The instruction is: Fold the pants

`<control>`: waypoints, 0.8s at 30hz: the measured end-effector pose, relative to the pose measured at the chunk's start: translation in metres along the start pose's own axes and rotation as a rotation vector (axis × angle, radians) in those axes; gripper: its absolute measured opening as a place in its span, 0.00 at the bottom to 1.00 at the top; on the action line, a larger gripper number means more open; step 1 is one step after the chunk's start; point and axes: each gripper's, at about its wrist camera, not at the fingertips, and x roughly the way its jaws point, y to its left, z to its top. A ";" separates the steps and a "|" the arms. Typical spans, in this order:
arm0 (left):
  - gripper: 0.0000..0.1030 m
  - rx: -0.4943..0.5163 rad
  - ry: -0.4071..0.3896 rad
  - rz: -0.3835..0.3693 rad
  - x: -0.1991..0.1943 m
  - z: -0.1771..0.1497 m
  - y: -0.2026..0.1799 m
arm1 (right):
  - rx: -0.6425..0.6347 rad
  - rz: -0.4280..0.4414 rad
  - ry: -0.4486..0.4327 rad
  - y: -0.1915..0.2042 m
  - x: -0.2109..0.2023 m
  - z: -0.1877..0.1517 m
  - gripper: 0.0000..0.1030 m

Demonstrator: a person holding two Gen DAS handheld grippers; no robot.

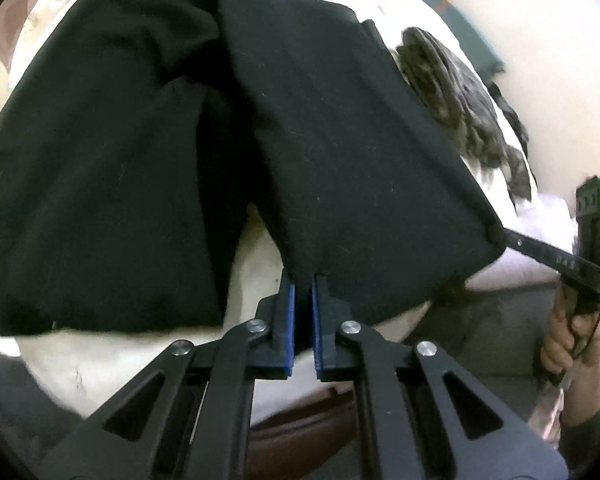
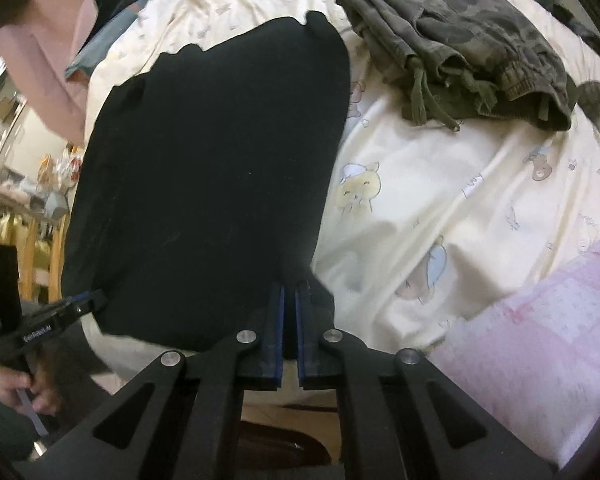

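Black pants (image 1: 320,152) lie over a cream bed sheet (image 2: 440,208). My left gripper (image 1: 303,280) is shut on the near hem of one leg and lifts it off the sheet. The other leg (image 1: 92,184) lies to the left in the left wrist view. My right gripper (image 2: 290,288) is shut on another corner of the same lifted black pants (image 2: 204,184). The right gripper also shows in the left wrist view (image 1: 504,236), pinching the right corner. The left gripper shows at the left of the right wrist view (image 2: 100,298).
Camouflage pants (image 2: 460,48) lie bunched on the sheet at the back right. A pink quilt (image 2: 540,320) covers the near right corner. A pink cloth (image 2: 48,52) hangs at the far left, with room clutter below it.
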 end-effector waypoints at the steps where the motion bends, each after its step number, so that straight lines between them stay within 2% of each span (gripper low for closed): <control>1: 0.02 -0.002 0.034 -0.011 0.000 -0.006 0.001 | -0.001 -0.006 0.020 0.000 0.000 -0.004 0.04; 4: 0.02 0.019 0.107 0.012 0.007 -0.020 0.000 | -0.012 -0.028 0.087 -0.001 0.003 -0.016 0.04; 10: 0.02 0.101 0.102 0.059 0.017 -0.034 -0.015 | -0.015 -0.093 0.166 -0.001 0.018 -0.020 0.06; 11: 0.03 0.106 0.101 0.080 0.018 -0.033 -0.016 | -0.005 -0.087 0.223 -0.002 0.027 -0.019 0.08; 12: 0.07 0.099 0.116 0.106 0.019 -0.030 -0.016 | 0.005 -0.080 0.250 -0.004 0.031 -0.019 0.10; 13: 0.22 0.084 0.133 0.112 0.018 -0.029 -0.014 | 0.029 -0.068 0.267 -0.007 0.033 -0.019 0.17; 14: 0.32 0.070 0.138 0.109 0.015 -0.028 -0.011 | 0.056 -0.057 0.276 -0.013 0.031 -0.018 0.25; 15: 0.53 0.059 0.128 0.107 0.012 -0.026 -0.012 | 0.072 -0.049 0.280 -0.017 0.029 -0.016 0.42; 16: 0.69 0.056 0.107 0.112 0.005 -0.022 -0.010 | 0.088 -0.038 0.265 -0.021 0.024 -0.013 0.50; 17: 0.73 0.057 0.081 0.127 -0.004 -0.016 -0.008 | 0.091 -0.037 0.236 -0.024 0.017 -0.009 0.50; 19: 0.73 0.049 0.045 0.116 -0.017 -0.002 -0.001 | 0.089 -0.020 0.169 -0.025 0.000 0.005 0.50; 24: 0.73 -0.048 -0.119 0.180 -0.044 0.080 0.036 | 0.074 0.229 -0.070 -0.011 -0.038 0.059 0.51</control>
